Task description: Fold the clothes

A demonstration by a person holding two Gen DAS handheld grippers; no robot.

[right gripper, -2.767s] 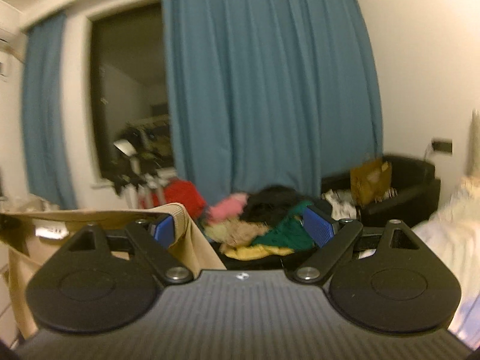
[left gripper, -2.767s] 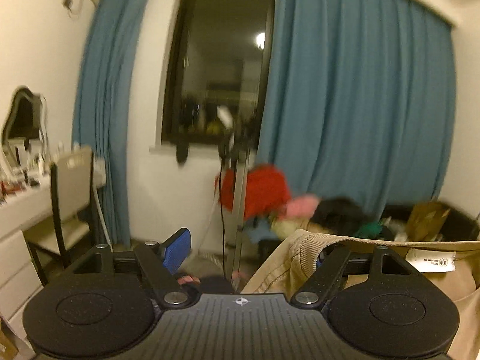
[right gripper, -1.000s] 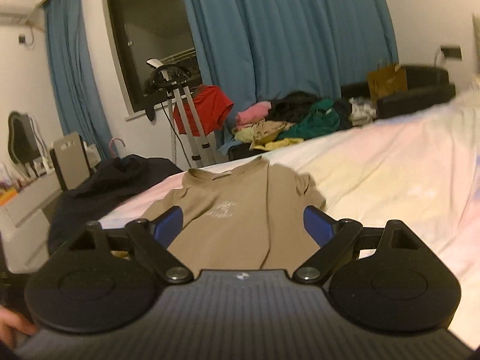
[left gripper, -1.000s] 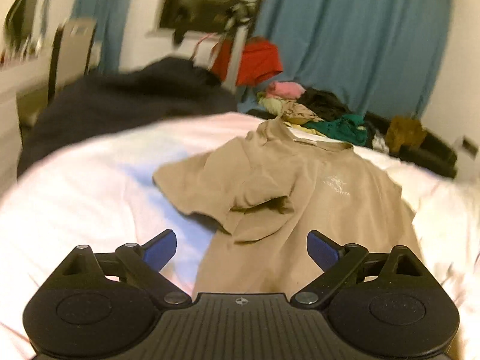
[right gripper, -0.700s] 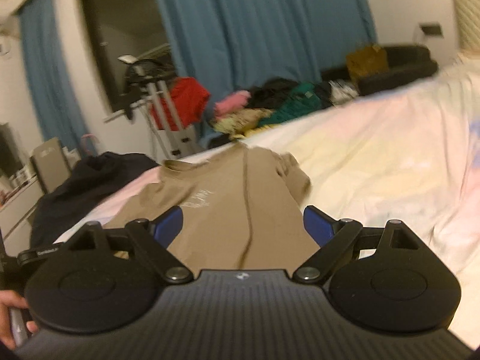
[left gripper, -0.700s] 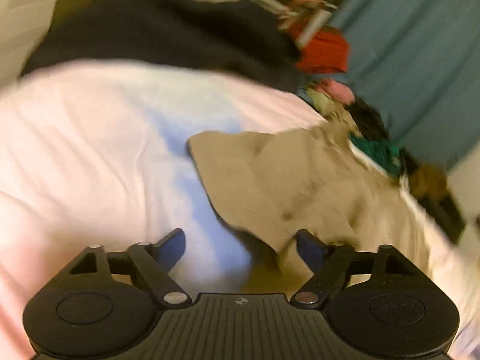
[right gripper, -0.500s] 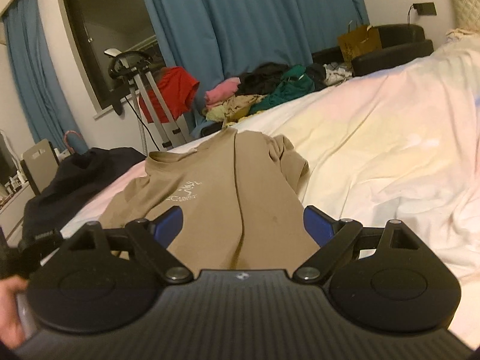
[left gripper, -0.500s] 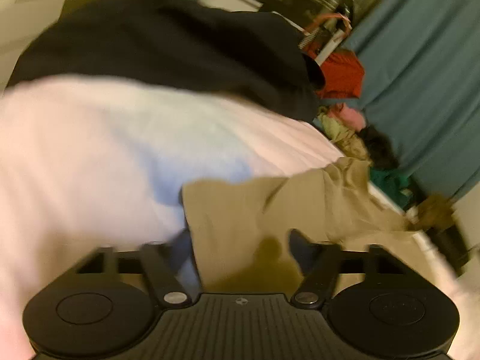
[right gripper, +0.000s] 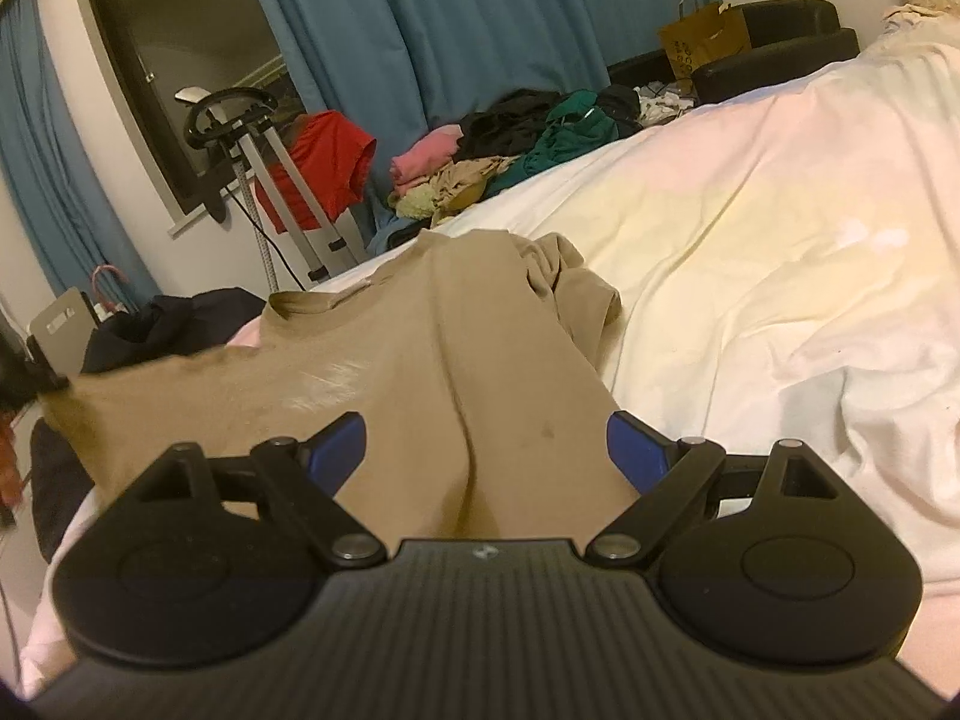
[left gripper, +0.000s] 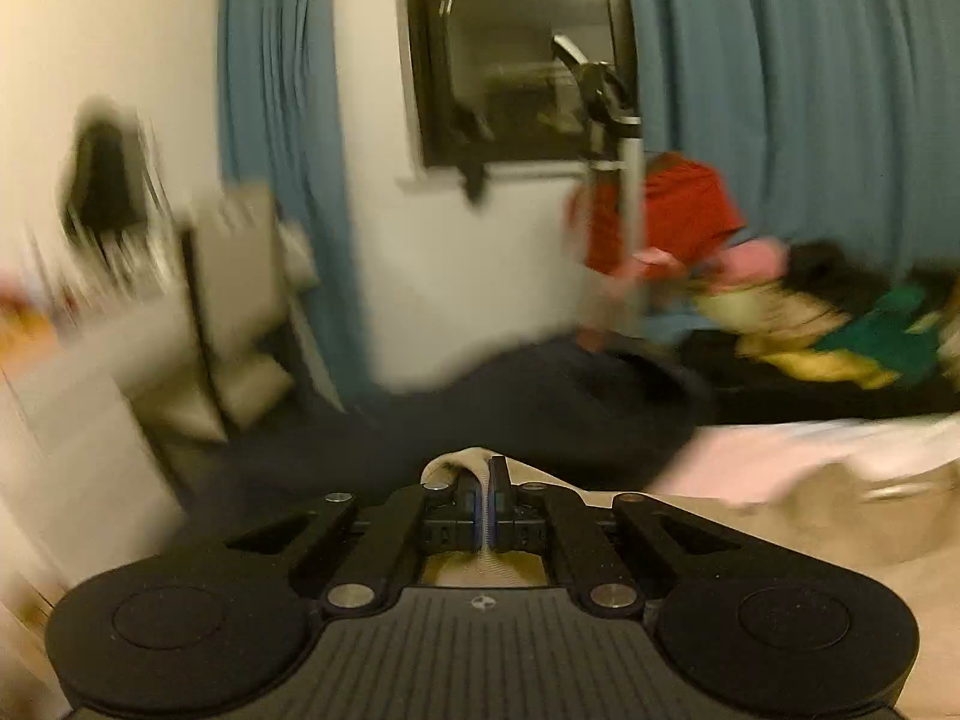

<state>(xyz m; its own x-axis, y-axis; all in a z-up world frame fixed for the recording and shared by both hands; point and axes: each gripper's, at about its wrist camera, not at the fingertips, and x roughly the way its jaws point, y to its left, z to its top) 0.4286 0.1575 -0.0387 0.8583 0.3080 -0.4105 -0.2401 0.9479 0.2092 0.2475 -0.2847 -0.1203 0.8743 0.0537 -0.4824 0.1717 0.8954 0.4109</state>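
The left gripper (left gripper: 485, 507) is seen pressed together w/ a bit of the tan T-shirt (right gripper: 384, 384) pinched between its blue pads; a ribbed hem is seen sticking out above & below the pads. In the left wrist view the rest of that cloth is seen lying off to the right, blurry. The right gripper (right gripper: 485, 450) is held spread wide, nothing pinched, its blue pads (right gripper: 339, 450) seen just above the shirt's lower part. The shirt is laid on the white bed (right gripper: 750, 276), front up, neck hole at the far end. Its left edge is seen lifted up off the bed, & its right sleeve is bunched up. A dark cloth (right gripper: 168, 318) is seen past the shirt's left side. Further back, a red top (right gripper: 318, 174) is hung on a metal stand, next to a pile of clothes (right gripper: 510, 150). At the very back, blue curtains (right gripper: 480, 24) & a dark window (right gripper: 180, 72) are seen.
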